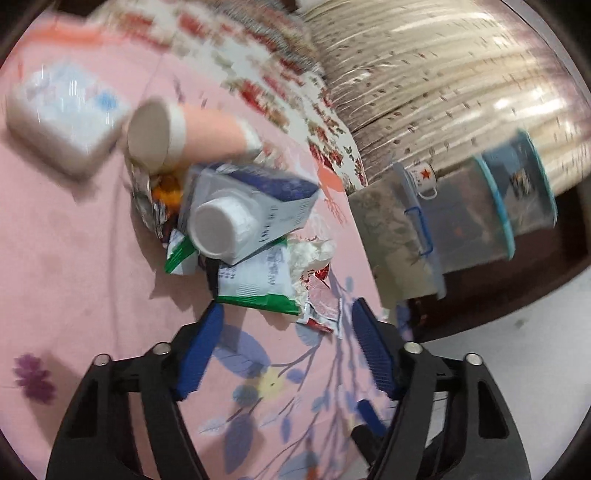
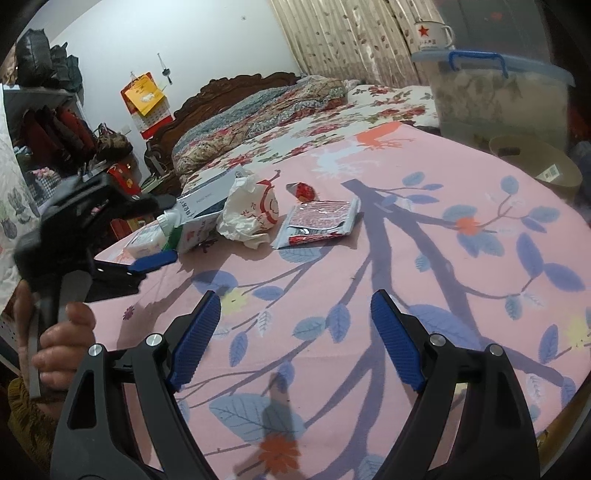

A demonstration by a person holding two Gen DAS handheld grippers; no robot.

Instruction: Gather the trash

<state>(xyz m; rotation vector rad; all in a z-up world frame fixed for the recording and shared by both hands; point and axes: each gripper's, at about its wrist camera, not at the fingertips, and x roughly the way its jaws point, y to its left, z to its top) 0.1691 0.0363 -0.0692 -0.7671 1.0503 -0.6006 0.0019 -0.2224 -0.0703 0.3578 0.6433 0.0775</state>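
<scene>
One pink sheet w/ blue leaf print [image 2: 424, 206] covered the bed; a floral quilt [image 2: 258, 114], beige curtain [image 2: 351, 37] and clear lidded bin [image 2: 495, 92] stood behind. Trash lay heaped mid-sheet: a milk carton [image 1: 255, 206] w/ white cap, pink paper cup [image 1: 184, 129] on its side, green-white wrapper [image 1: 255, 284], red packet [image 2: 317, 221], crumpled bag [image 2: 251, 210]. Left gripper [image 1: 284, 317] was partly open just short of the wrapper, holding nothing. Right gripper [image 2: 295, 306] was wide open, empty, well apart from the heap.

Carved wooden headboard [image 2: 236, 88], white wall [image 2: 147, 33], leaf-print curtains [image 2: 351, 37]
</scene>
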